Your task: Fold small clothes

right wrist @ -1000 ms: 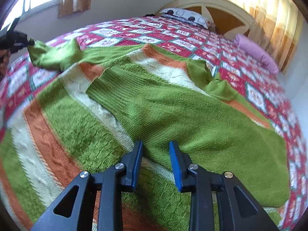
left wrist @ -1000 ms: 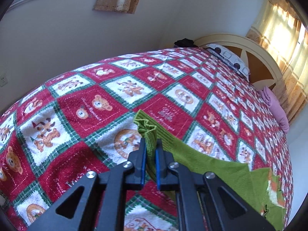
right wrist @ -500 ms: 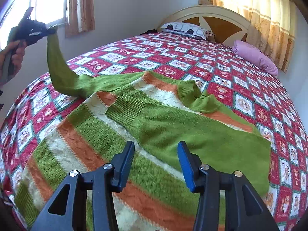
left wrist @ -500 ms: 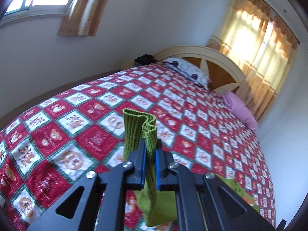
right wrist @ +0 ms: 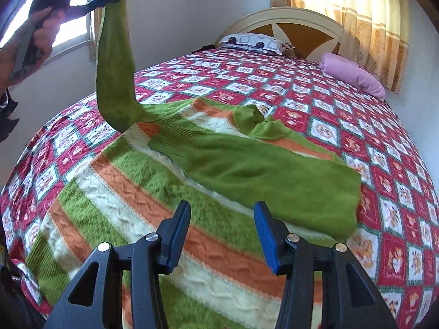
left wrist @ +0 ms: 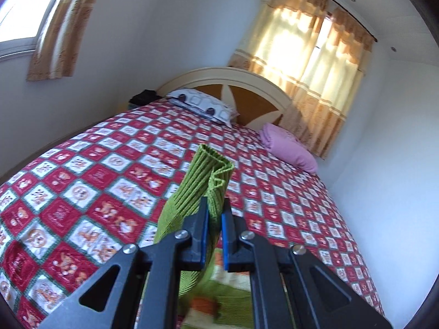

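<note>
Left gripper (left wrist: pixel 213 216) of mine is clamped on the ribbed cuff (left wrist: pixel 211 170) of the sweater's green sleeve (right wrist: pixel 115 76), holding it up in the air above the bed (right wrist: pixel 356 126), while my right gripper (right wrist: pixel 222 233) hangs over the sweater with its jaws apart and nothing between them.

Biggest thing first: the bed's red patterned cover gives a broad, soft surface, good for laying a fold but likely to let knitwear drag and bunch. On it lies the sweater (right wrist: pixel 170 213), striped green, cream and orange, body spread flat, with the other green sleeve (right wrist: pixel 274 172) already folded across the chest and the collar (right wrist: pixel 258 126) rumpled beyond it.

I judge the knit light, limp and stretchy: the lifted sleeve hangs slack from my jaws, so it will follow wherever I carry the cuff, and pulling hard would only stretch it. The ribbed cuff is the thickest, firmest bit and the best place to grip; for the body, I would pinch the ribbed hem or a shoulder seam.
</note>
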`<state>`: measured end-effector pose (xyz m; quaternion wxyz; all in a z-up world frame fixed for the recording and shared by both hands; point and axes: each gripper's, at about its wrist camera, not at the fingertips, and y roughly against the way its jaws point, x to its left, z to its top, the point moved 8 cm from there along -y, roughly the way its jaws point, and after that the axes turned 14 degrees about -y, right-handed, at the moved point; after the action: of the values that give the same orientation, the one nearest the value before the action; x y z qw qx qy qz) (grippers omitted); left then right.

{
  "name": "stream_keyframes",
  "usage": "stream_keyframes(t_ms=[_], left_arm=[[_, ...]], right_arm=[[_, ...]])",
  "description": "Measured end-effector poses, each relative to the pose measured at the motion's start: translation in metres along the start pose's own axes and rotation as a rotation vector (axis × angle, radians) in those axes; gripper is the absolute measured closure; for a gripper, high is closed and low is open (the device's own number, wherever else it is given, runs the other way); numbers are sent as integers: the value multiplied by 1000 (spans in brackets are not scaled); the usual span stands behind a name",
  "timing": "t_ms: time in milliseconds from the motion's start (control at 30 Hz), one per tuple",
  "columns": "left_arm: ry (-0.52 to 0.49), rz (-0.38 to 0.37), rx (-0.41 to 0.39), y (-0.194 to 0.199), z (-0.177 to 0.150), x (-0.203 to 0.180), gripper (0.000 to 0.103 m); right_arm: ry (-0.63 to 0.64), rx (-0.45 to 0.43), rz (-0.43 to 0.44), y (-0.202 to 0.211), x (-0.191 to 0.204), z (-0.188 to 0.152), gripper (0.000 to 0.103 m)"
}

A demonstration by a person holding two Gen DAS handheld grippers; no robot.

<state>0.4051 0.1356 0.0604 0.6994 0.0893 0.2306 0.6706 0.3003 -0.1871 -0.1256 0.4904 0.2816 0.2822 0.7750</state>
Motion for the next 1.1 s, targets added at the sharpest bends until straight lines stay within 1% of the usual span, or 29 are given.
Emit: stream_keyframes(t_ms=[200, 267, 333, 400, 467, 567, 633, 700, 767, 800, 867, 900, 933, 967, 1000, 1033, 1100], left_arm=[[-31, -112, 6, -14, -8, -72, 95], [-58, -149, 16, -23, -19, -102, 95], [-78, -166, 26, -33, -33, -130, 95], [-113, -190, 62, -50, -57, -162, 95], [-152, -184, 92, -65, -79, -186, 95], [-227, -182, 166, -91, -127, -222, 95], [-284, -177, 238, -109, -162, -242, 90], [-335, -168, 310, -118, -190, -253, 89], [-363, -197, 343, -112, -203, -258, 87], [-381, -210, 337, -102, -205, -254, 84], [-413, -211, 290, -82, -198, -240, 70], [-422, -203, 265, -73, -195, -231, 54], [-427, -176, 224, -62, -188, -215, 41], [-434, -137, 183, -53, -180, -195, 37], [-445, -87, 153, -47, -174, -172, 32], [-453, -41, 141, -45, -170, -153, 31], [-476, 102, 144, -49, -165, -103, 31]], right_arm=[[-12, 8, -11, 16, -13, -16, 54], [-14, 14, -15, 19, -15, -24, 53], [-18, 28, -20, 21, -19, -33, 53], [-22, 38, -22, 23, -22, -40, 53], [-30, 53, -22, 22, -24, -50, 53], [-37, 84, -16, 18, -24, -65, 53], [-36, 102, -15, 14, -22, -74, 53], [-42, 119, -12, 12, -23, -82, 53], [-53, 131, -5, 12, -25, -88, 53], [-56, 133, -3, 13, -26, -88, 53], [-64, 132, 2, 17, -30, -85, 53], [-72, 130, 9, 18, -32, -81, 53], [-86, 128, 19, 20, -34, -75, 52], [-103, 124, 28, 21, -36, -67, 48], [-118, 117, 39, 22, -37, -59, 47], [-136, 108, 51, 22, -38, -48, 46], [-173, 101, 68, 16, -40, -27, 46]])
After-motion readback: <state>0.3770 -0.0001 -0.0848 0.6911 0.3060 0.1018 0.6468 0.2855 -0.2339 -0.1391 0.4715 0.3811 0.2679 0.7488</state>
